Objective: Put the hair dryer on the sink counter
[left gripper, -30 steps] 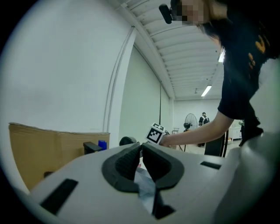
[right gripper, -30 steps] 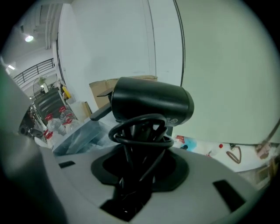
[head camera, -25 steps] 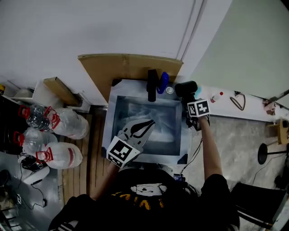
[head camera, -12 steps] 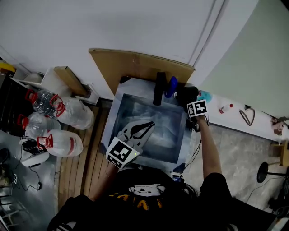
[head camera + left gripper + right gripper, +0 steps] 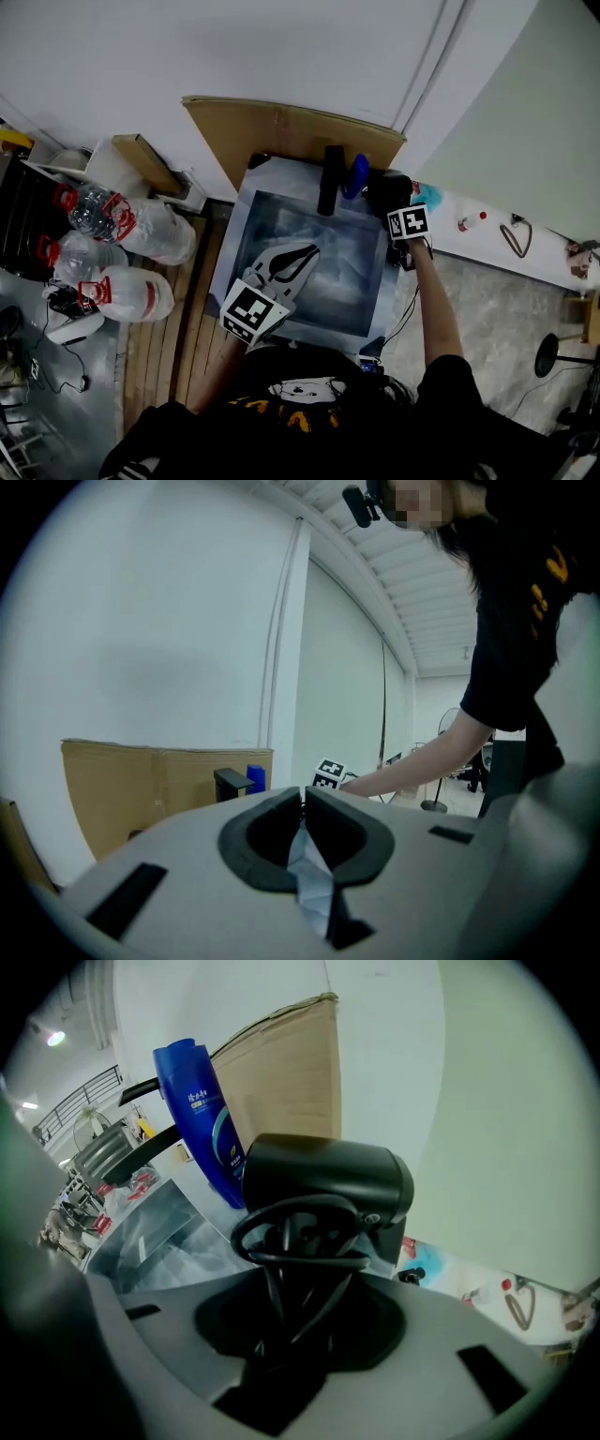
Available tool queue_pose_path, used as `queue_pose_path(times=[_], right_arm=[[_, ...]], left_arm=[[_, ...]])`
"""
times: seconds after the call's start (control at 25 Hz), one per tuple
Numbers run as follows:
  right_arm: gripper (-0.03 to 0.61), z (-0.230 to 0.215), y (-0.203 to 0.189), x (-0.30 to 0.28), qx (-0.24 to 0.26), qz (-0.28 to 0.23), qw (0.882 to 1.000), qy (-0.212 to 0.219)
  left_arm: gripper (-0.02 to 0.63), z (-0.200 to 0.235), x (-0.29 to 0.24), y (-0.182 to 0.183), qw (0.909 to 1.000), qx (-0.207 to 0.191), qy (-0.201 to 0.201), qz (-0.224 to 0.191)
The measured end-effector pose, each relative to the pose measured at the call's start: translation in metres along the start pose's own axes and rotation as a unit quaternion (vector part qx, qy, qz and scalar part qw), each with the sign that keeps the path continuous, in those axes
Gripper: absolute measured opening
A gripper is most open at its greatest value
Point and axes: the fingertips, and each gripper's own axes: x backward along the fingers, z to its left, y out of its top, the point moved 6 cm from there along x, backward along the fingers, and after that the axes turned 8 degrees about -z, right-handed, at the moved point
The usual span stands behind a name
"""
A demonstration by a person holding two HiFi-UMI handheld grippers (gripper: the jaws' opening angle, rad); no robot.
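- The right arm (image 5: 434,302) reaches straight forward, bare below a black sleeve, and tips the right hand-held gripper (image 5: 394,202) steeply down at the back right corner of the table (image 5: 286,173).
- This hand-held gripper holds the hair dryer (image 5: 328,1180) by its handle. Its jaws have just been opening a little, with the handle and the looped cord between them.
- The hair dryer sits at that corner, just beside the shampoo bottle (image 5: 202,1119). No view settles whether it touches the table.
- The left hand-held gripper (image 5: 307,253) lies almost level above the sink basin (image 5: 323,286), with its jaws drawn together on nothing.
- The basin is rectangular and metal-grey, and its crinkled shiny floor holds no loose object.
- The hair dryer is matte black with a rounded barrel. The bottle is glossy blue plastic, and the faucet (image 5: 332,183) is black and blocky.
- Brown cardboard (image 5: 281,131) stands against the white wall behind the sink.
- Clear plastic jugs (image 5: 131,292) with red handles lie on the floor at the left.
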Motion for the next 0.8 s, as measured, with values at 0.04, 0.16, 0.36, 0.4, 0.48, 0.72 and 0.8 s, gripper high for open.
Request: queue_pose_path(times=[0.04,0.16,0.36,0.4,0.48,0.72,0.8], right_arm=[[0.143,0.000,-0.001,0.000,0.003,-0.001,1.000,-0.005],[0.146,0.001,-0.001,0.001,0.009,-0.005,1.000,-0.025],[0.213,-0.001,-0.004,0.006,-0.018,-0.025,0.999,-0.044],[0.220,0.000,-0.004,0.008,-0.022,-0.029,0.998,-0.044],[0.230,0.001,-0.002,0.015,-0.026,-0.039,0.998,-0.045],[0.236,0.010,0.004,0.041,-0.023,-0.076,0.996,-0.041],[0.236,0.016,0.006,0.057,-0.017,-0.094,0.995,-0.042]], left_arm=[[0.021,0.000,0.000,0.001,1.0000,0.000,-0.001,-0.001],[0.021,0.000,0.000,0.001,1.0000,-0.001,-0.003,-0.001],[0.021,0.005,0.008,-0.001,1.0000,0.001,0.003,-0.001],[0.021,0.006,0.010,-0.001,1.0000,0.001,0.004,-0.002],[0.021,0.009,0.013,0.000,1.0000,0.002,0.006,-0.002],[0.021,0.011,0.020,0.000,1.0000,0.003,0.001,-0.007],[0.021,0.010,0.022,0.001,0.9999,0.005,-0.005,-0.010]])
